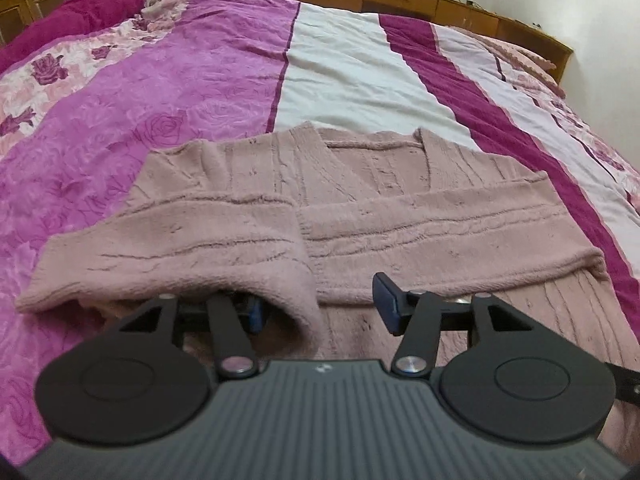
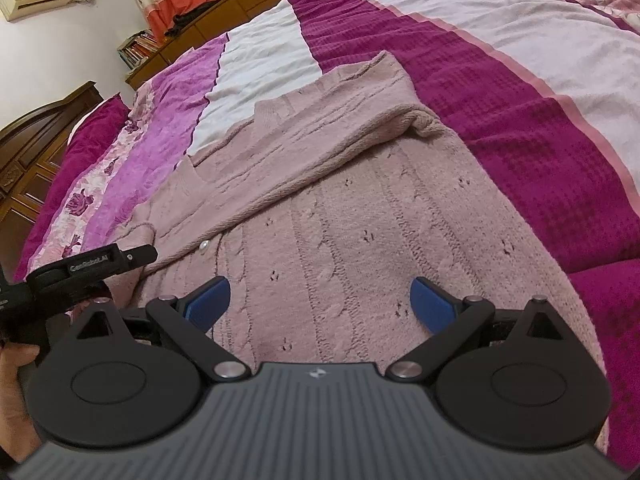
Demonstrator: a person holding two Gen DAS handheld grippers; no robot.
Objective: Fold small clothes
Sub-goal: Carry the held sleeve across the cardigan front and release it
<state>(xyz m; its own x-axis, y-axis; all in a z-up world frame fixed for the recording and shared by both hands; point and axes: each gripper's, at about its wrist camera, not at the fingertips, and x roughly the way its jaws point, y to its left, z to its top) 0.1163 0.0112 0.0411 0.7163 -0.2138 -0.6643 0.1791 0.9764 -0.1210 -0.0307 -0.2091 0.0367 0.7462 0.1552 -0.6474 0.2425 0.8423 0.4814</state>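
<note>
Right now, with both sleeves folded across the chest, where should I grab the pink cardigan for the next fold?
Probably the bottom hem of the pink cardigan, nearest the grippers. Both sleeves already lie crosswise, so only the lower body lies flat. Come from the near edge, right gripper and left gripper at either corner.

Cardigan point(image 1: 360, 184) on the bedspread point(image 1: 200, 80)

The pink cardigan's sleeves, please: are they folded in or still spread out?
Folded in. Both sleeves lie across the pink cardigan chest, cuffs meeting mid-front; its body is still spread flat on the bedspread.
</note>
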